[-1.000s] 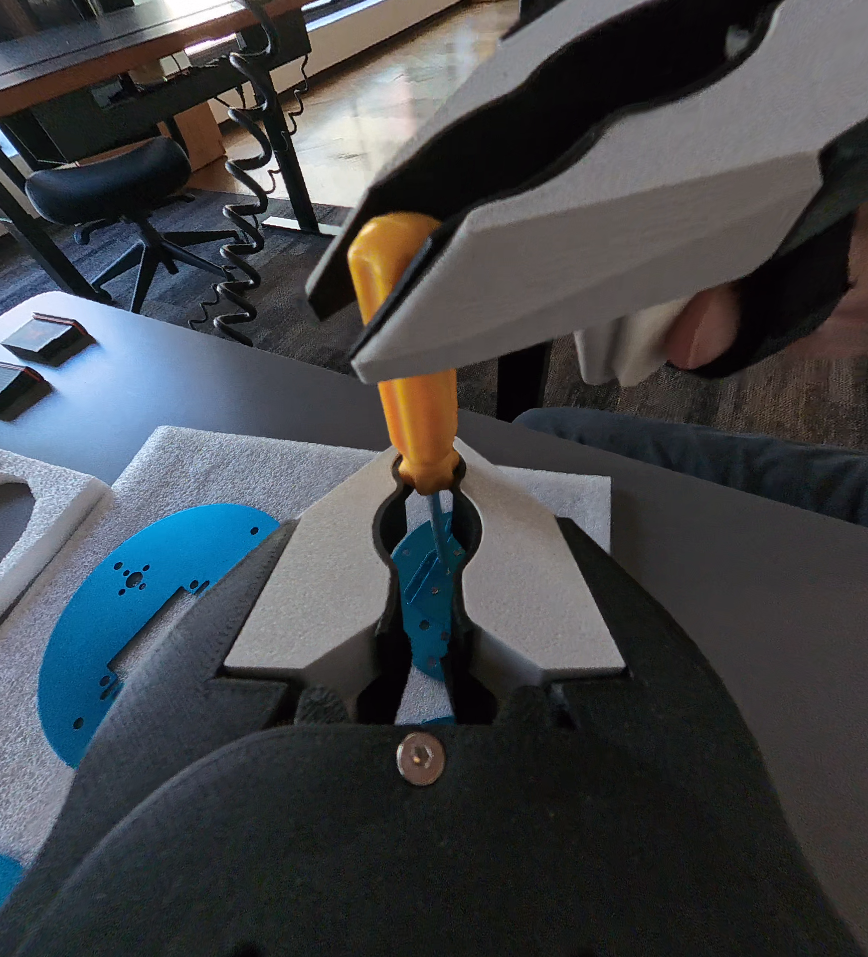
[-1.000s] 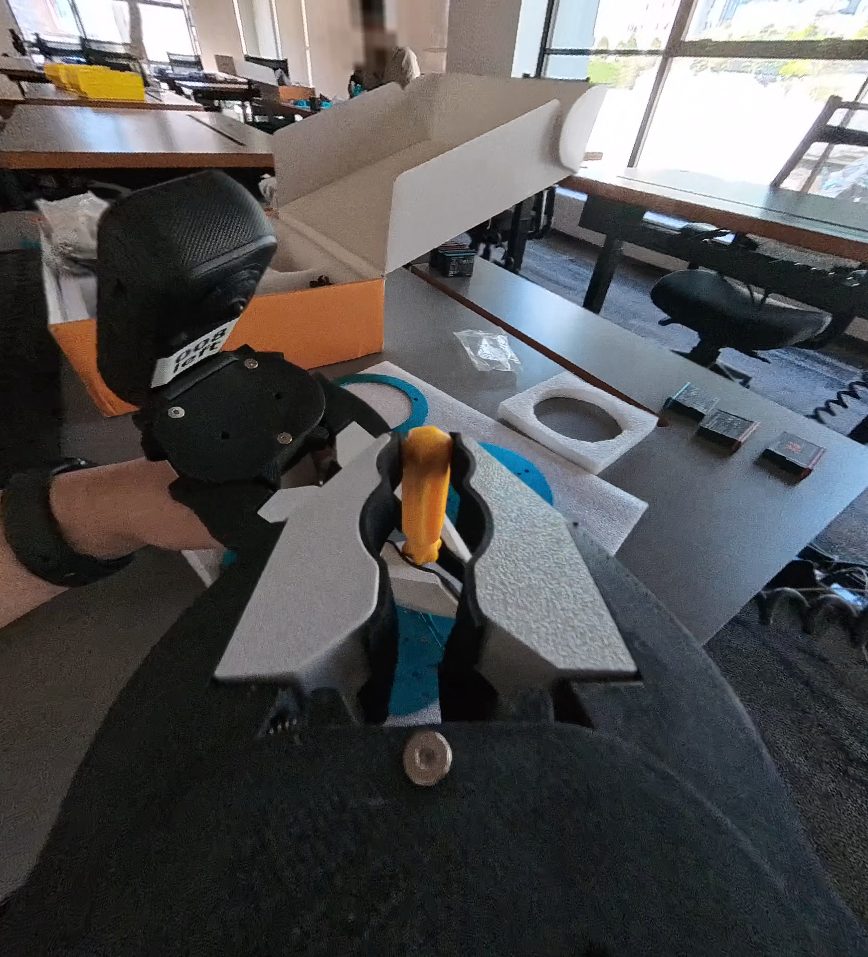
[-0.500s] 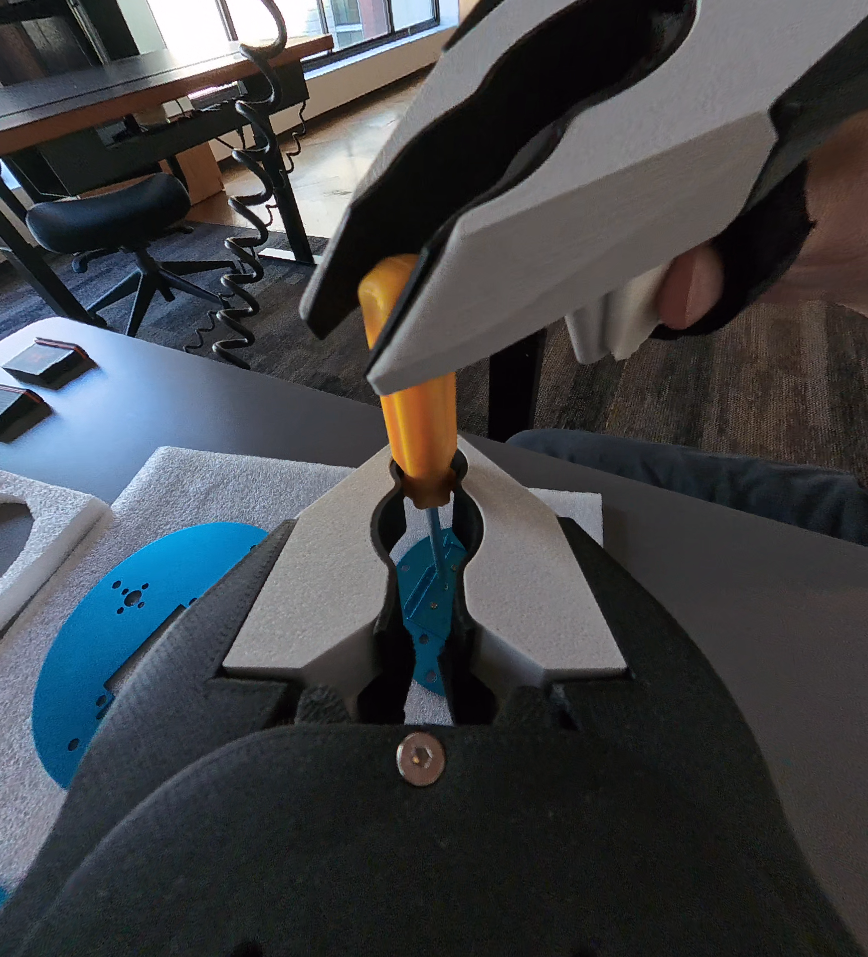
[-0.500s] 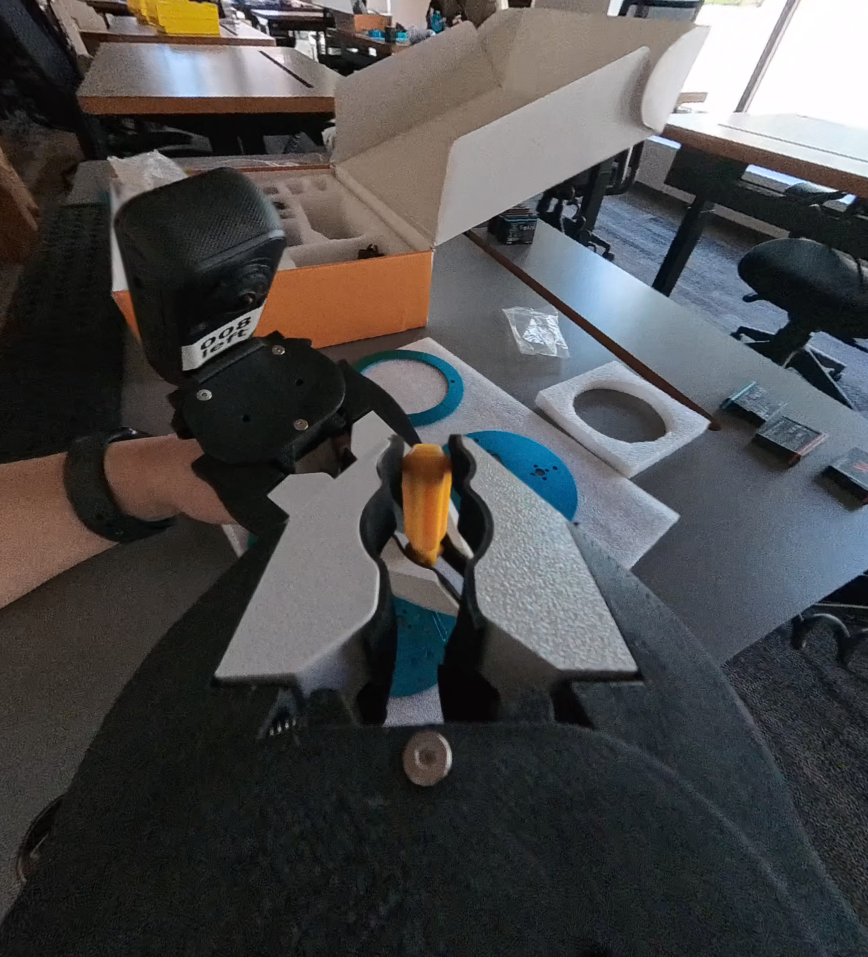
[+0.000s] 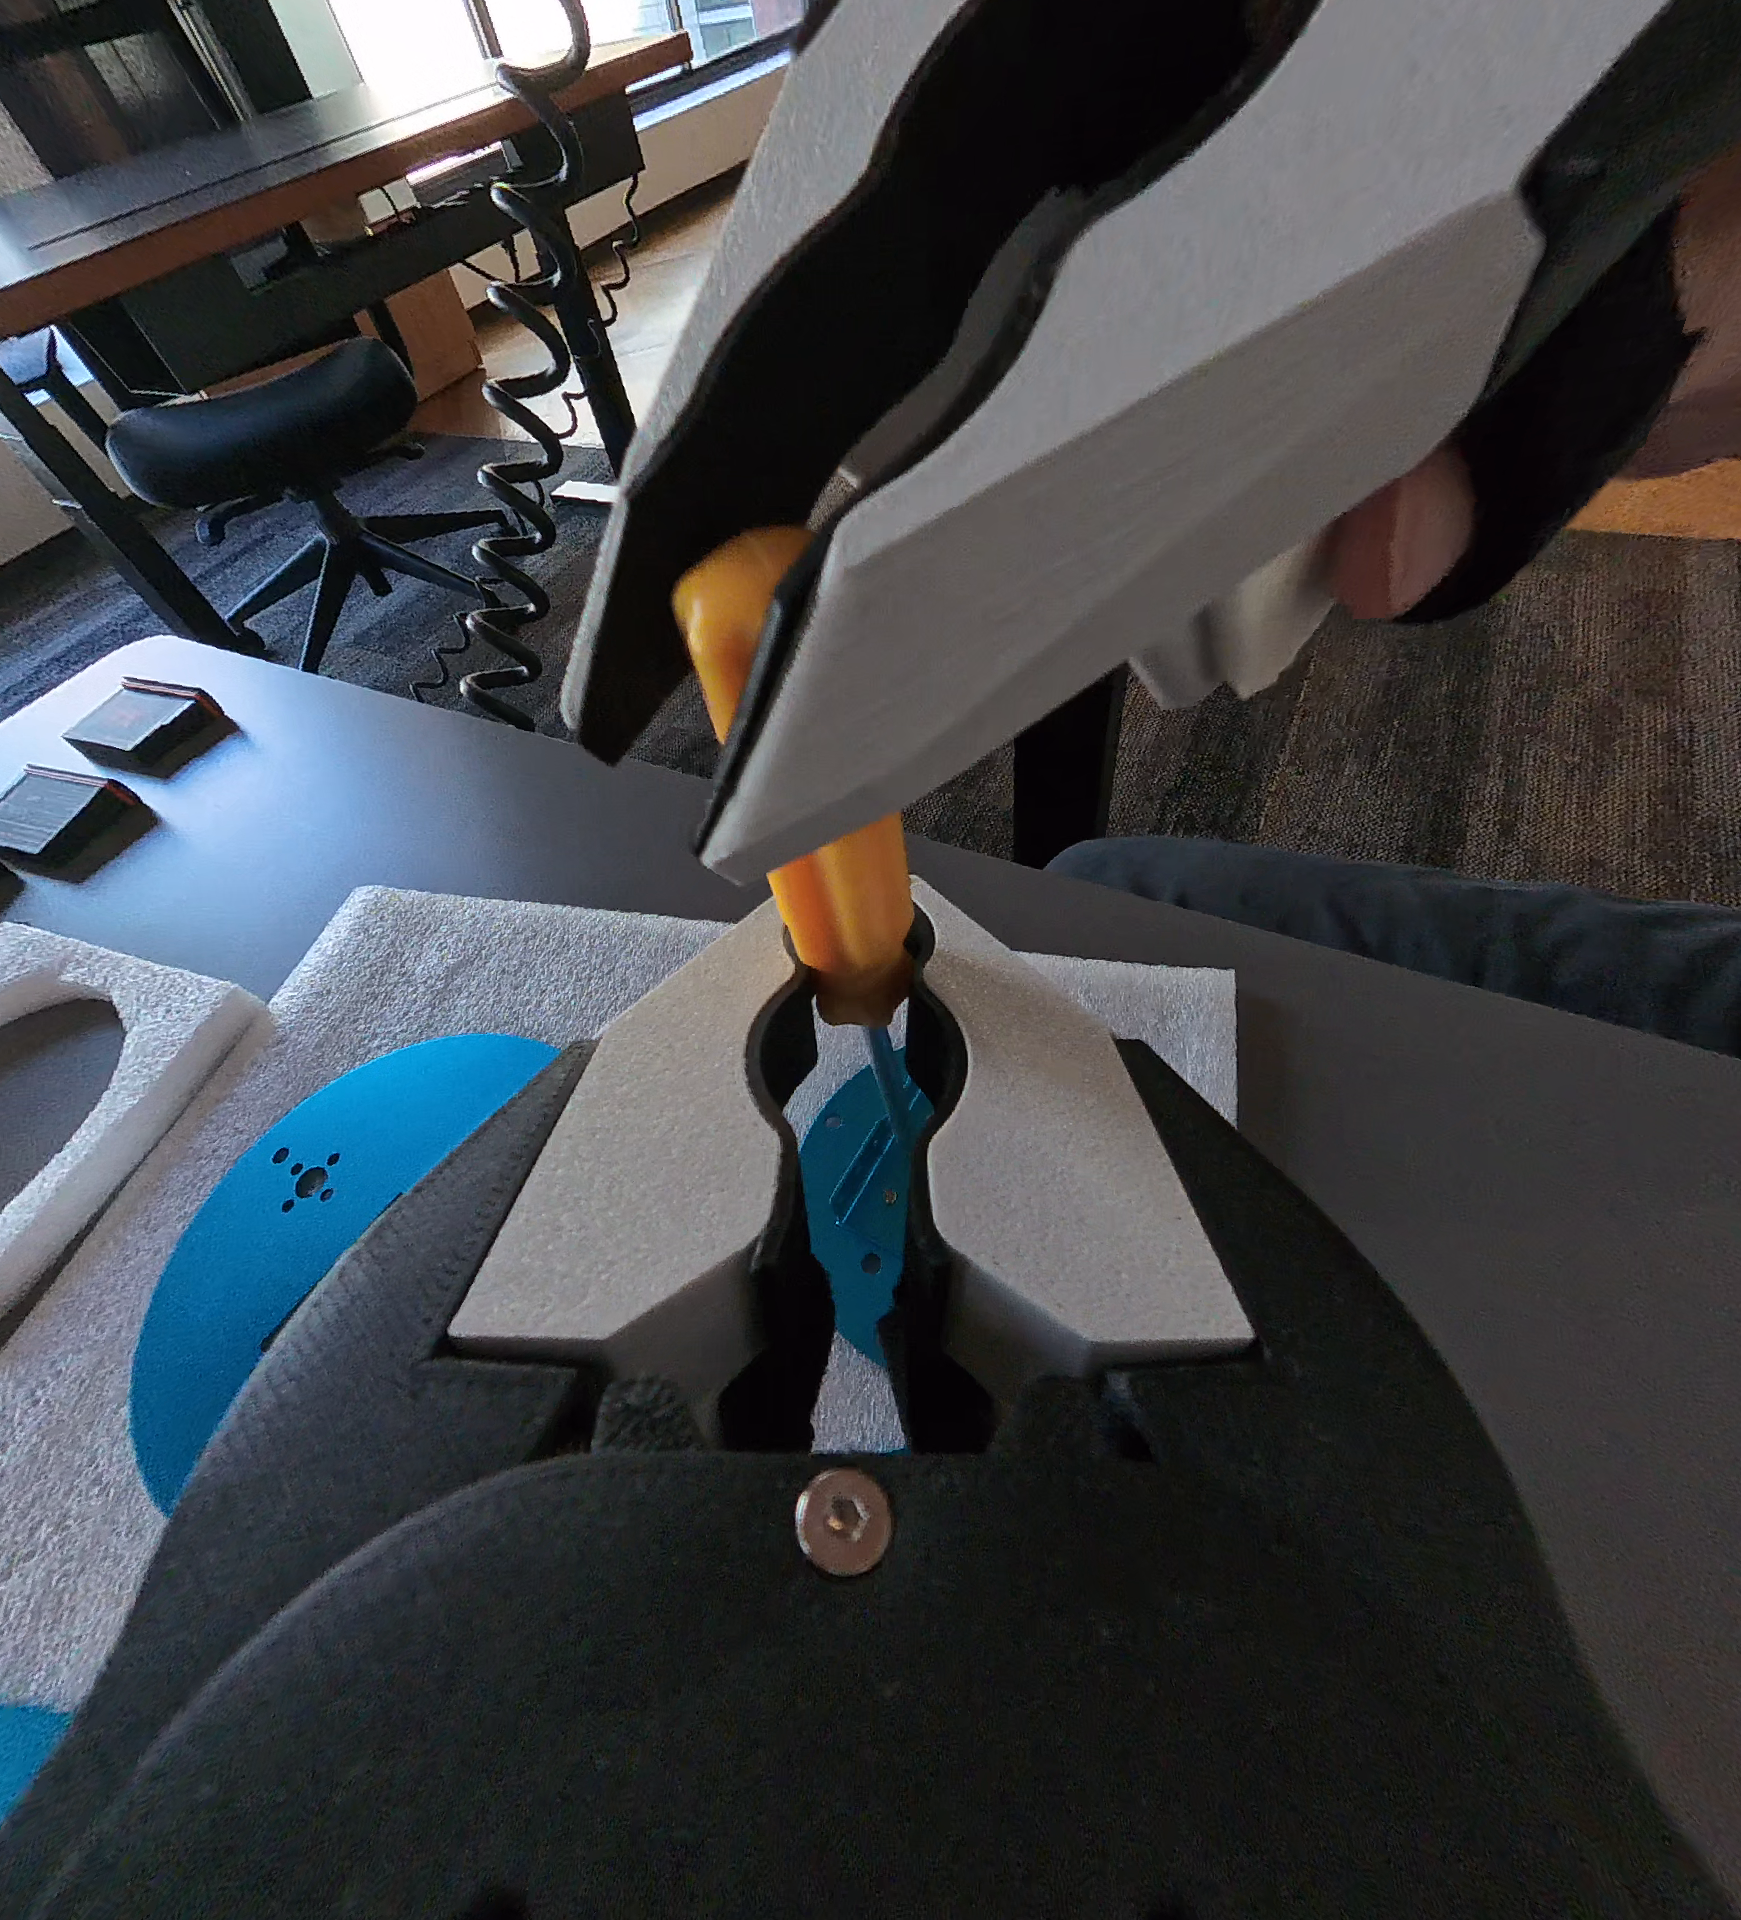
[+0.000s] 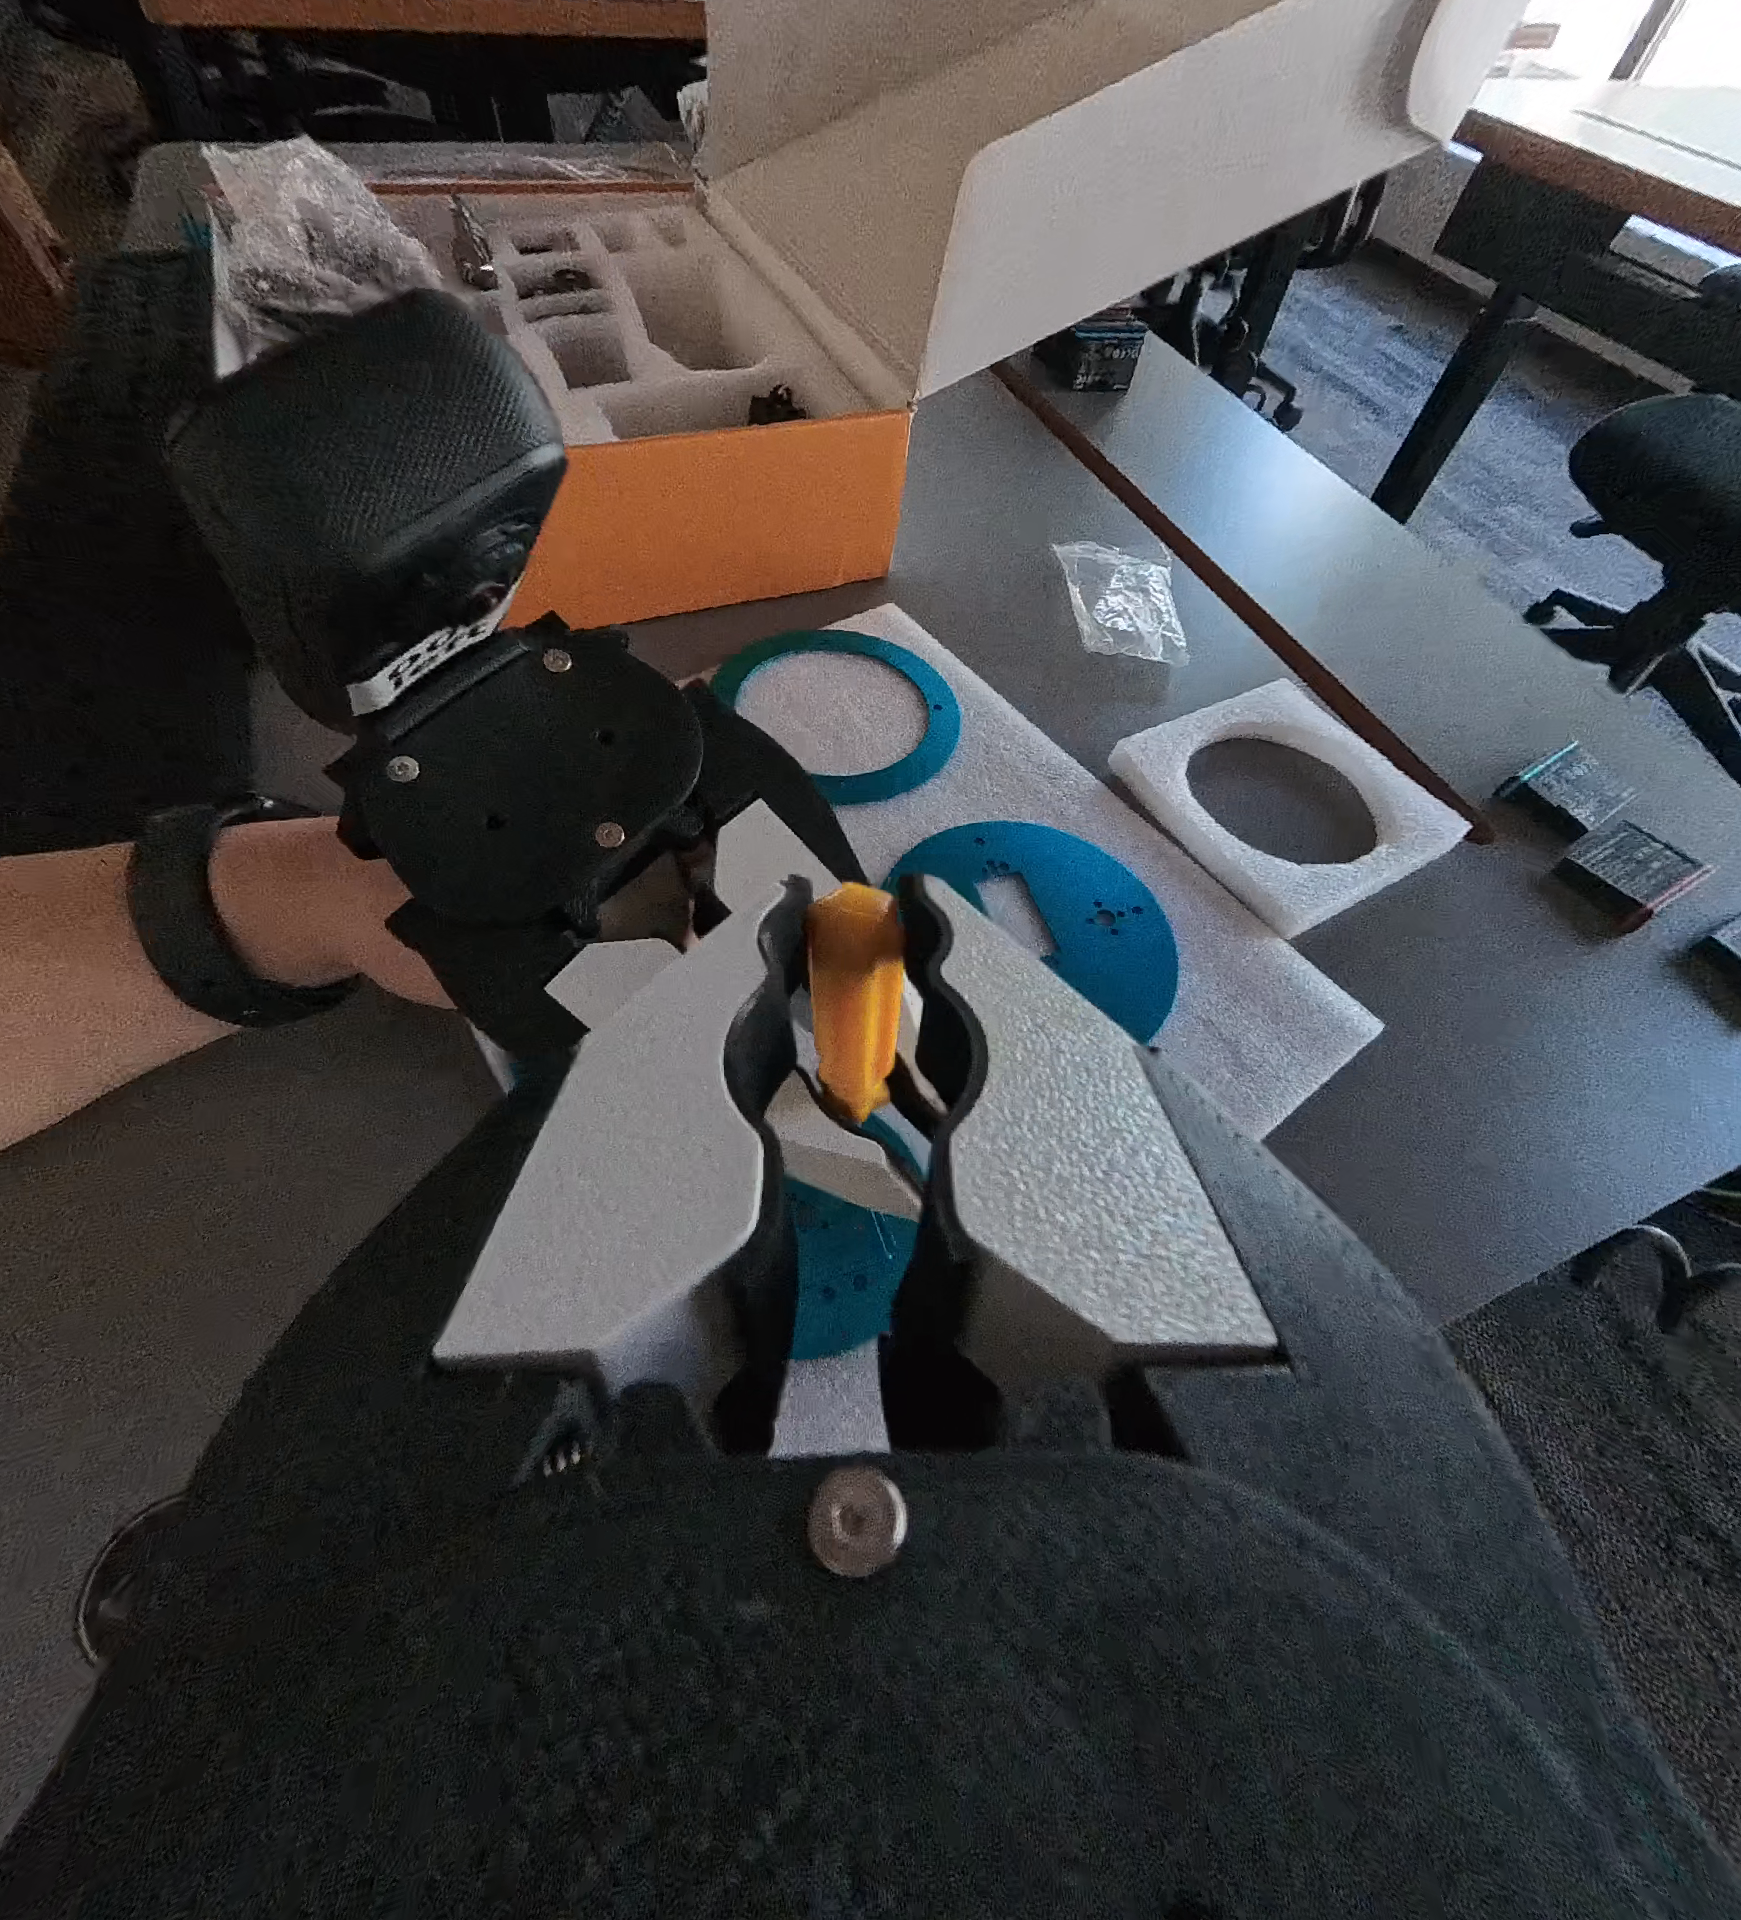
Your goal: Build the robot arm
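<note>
An orange-handled screwdriver (image 5: pixel 835 894) stands nearly upright with its blue shaft (image 5: pixel 887 1070) pointing down at a small blue bracket (image 5: pixel 866 1174). The bracket lies on the white foam sheet (image 5: pixel 492 956). My left gripper (image 5: pixel 850 935) is shut around the lower end of the handle. My right gripper (image 5: pixel 679 790) comes in from above right and is shut on the upper handle. In the right wrist view the handle (image 6: pixel 855 997) sits between the right gripper's (image 6: pixel 850 904) tips. The left gripper's body (image 6: pixel 492 790) is just behind; its fingertips are hidden.
A blue half-round plate (image 6: pixel 1074 914) and a blue ring (image 6: pixel 933 717) lie on the foam sheet. A white foam square with a hole (image 6: pixel 1396 831), small black boxes (image 6: pixel 1624 868), a plastic bag (image 6: pixel 1120 603) and an open orange box (image 6: pixel 720 520) are on the dark table. A person's leg (image 5: pixel 1468 935) is beyond the table edge.
Both grippers keep their hold on the screwdriver. The right gripper has tipped to look more steeply down at the table. The handle's top leans a little more to the left in the left wrist view.
</note>
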`<state>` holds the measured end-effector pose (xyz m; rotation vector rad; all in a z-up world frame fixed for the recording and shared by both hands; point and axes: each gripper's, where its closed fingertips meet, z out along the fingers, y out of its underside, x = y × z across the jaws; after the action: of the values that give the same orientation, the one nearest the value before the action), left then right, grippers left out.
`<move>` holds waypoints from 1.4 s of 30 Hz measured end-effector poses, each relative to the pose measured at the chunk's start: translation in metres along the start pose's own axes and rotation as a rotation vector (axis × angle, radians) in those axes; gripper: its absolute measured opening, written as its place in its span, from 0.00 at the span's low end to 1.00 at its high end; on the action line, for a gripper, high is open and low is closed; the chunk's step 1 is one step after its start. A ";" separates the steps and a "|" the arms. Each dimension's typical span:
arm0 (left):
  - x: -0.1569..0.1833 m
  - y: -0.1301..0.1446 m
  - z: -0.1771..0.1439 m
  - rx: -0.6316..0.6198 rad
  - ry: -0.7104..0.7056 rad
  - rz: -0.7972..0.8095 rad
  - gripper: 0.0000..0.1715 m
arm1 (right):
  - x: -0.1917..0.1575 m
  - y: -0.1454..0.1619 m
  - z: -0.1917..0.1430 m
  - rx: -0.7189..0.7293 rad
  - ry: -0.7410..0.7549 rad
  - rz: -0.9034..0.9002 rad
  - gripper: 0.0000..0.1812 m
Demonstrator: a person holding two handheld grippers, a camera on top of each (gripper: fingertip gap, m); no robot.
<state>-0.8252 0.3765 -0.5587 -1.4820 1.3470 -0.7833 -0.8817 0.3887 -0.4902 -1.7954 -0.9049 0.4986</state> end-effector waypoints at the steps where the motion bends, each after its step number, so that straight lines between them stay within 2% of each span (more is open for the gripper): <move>1: 0.000 0.000 0.000 0.000 -0.003 -0.002 0.05 | 0.002 0.000 -0.001 0.020 0.032 -0.005 0.10; 5: 0.000 0.000 0.004 -0.013 -0.014 0.008 0.05 | 0.014 0.004 -0.011 0.112 0.319 0.062 0.10; 7: 0.002 0.000 0.004 -0.010 0.001 0.010 0.05 | 0.012 0.004 -0.014 0.147 0.386 0.079 0.10; 9: 0.003 0.001 0.002 -0.007 0.000 0.009 0.05 | 0.006 0.002 -0.011 0.106 0.312 0.054 0.10; 13: 0.003 0.001 0.001 -0.007 0.012 -0.004 0.05 | -0.001 0.001 -0.005 0.007 0.062 0.000 0.09; 15: 0.001 0.001 0.002 -0.012 0.008 -0.005 0.05 | 0.000 0.002 -0.004 0.005 0.032 0.013 0.10; 17: 0.000 0.001 0.004 -0.015 0.003 -0.007 0.05 | 0.005 0.003 -0.005 0.031 0.107 0.036 0.10; 21: 0.001 0.002 0.005 -0.028 -0.017 0.023 0.05 | 0.009 0.003 -0.010 0.106 0.394 0.048 0.09; 22: 0.002 0.002 0.003 -0.029 -0.017 0.026 0.05 | 0.007 0.003 -0.010 0.113 0.414 0.034 0.09; 25: 0.001 0.005 0.000 -0.046 -0.019 0.015 0.05 | 0.003 0.002 -0.006 0.080 0.368 0.025 0.09; 28: -0.004 0.005 -0.012 -0.049 -0.004 -0.016 0.17 | 0.010 0.003 -0.009 0.061 0.349 -0.003 0.09; 30: 0.005 -0.003 -0.024 -0.001 0.098 -0.111 0.25 | 0.011 0.004 -0.010 0.071 0.294 0.019 0.10; 32: 0.010 -0.004 -0.032 0.013 0.153 -0.123 0.28 | 0.009 0.003 -0.010 0.092 0.225 0.057 0.10; 38: 0.027 0.043 -0.017 -0.237 0.199 -0.019 0.31 | 0.013 0.005 -0.013 0.129 0.154 0.091 0.09; 42: 0.022 0.056 -0.011 -0.300 0.152 0.035 0.26 | 0.014 0.004 -0.013 0.148 0.109 0.101 0.09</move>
<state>-0.8517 0.3560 -0.6096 -1.6502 1.6577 -0.7050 -0.8621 0.3909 -0.4879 -1.7209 -0.6872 0.5129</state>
